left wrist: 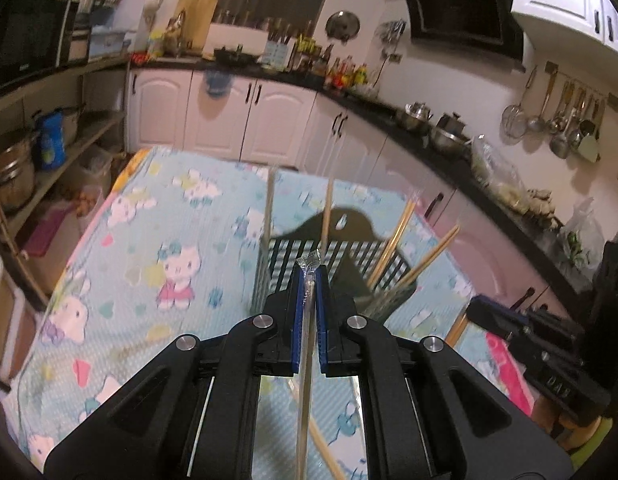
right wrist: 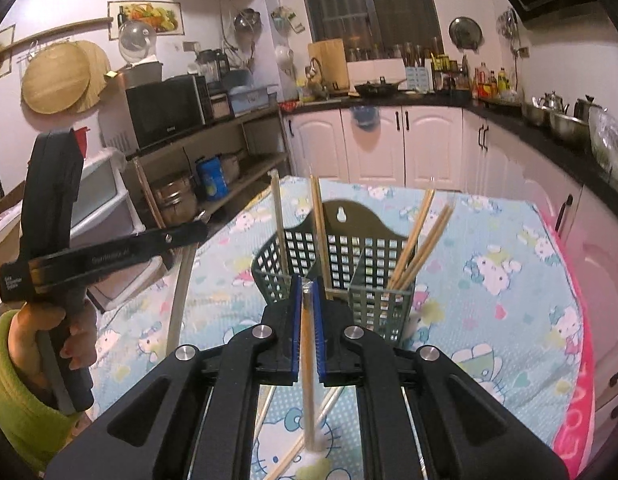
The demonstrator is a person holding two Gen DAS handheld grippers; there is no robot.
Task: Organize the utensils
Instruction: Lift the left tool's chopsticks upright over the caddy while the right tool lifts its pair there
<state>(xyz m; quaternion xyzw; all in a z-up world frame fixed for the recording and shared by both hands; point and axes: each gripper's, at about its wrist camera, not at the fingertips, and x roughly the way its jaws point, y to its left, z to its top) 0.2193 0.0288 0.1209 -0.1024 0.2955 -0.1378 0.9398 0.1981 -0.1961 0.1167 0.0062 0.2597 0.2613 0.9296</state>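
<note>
1. Step in hand, as judged: carrying chopsticks to the green holder basket (right wrist: 373, 248), centre frame on the cartoon tablecloth (left wrist: 169, 220).
2. Left gripper (left wrist: 309, 276) clamped on a plastic-wrapped chopstick (left wrist: 307, 360); right gripper (right wrist: 307, 284) clamped on another wrapped chopstick (right wrist: 307, 380).
3. Basket already holds upright bamboo chopsticks (right wrist: 421, 232).
4. Next: tip ends down over a compartment, then release.

White print seen on black arm of left gripper (right wrist: 109, 258) and on its end cap; too blurred, nothing legible.
</note>
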